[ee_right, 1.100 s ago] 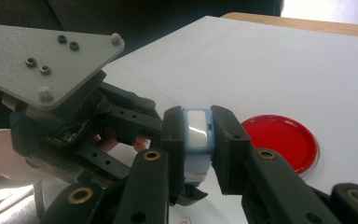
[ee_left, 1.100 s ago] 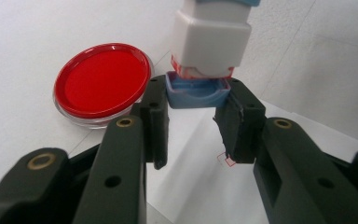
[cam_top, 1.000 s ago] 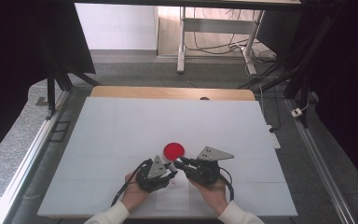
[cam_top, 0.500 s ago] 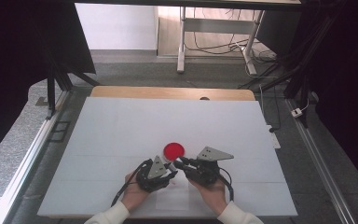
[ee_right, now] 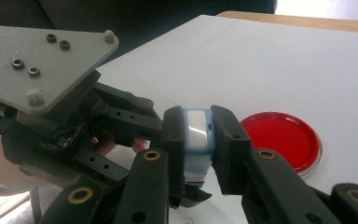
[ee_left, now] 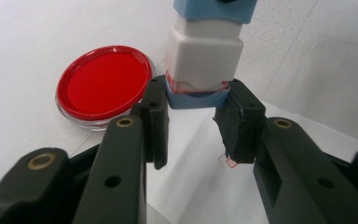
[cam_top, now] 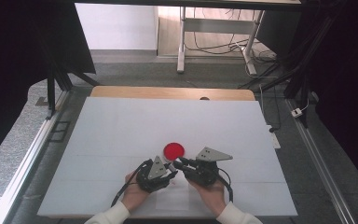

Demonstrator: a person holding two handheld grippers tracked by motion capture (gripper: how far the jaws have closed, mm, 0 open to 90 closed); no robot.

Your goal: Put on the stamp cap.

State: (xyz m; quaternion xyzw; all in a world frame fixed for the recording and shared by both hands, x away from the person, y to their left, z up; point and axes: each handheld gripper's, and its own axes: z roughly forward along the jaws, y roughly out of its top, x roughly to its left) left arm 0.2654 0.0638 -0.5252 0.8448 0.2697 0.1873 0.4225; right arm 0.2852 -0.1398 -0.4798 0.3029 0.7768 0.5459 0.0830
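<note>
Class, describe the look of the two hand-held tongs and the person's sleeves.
Both tongs, left and right, are black with brass-coloured pivot pins. Each carries a grey three-cornered plate with screws, and a black cable trails from each. The sleeves are white.

Both forearms come in side by side, each hand wrapped around its hand-held gripper. The left hand-held gripper [cam_top: 170, 169] and right hand-held gripper [cam_top: 177, 164] point toward each other, tips nearly meeting, jaws of each drawn in tight on a stamp.

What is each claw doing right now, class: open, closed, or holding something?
Left claw: closed on the blue base of the stamp.
Right claw: closed on the stamp's upper body.
</note>
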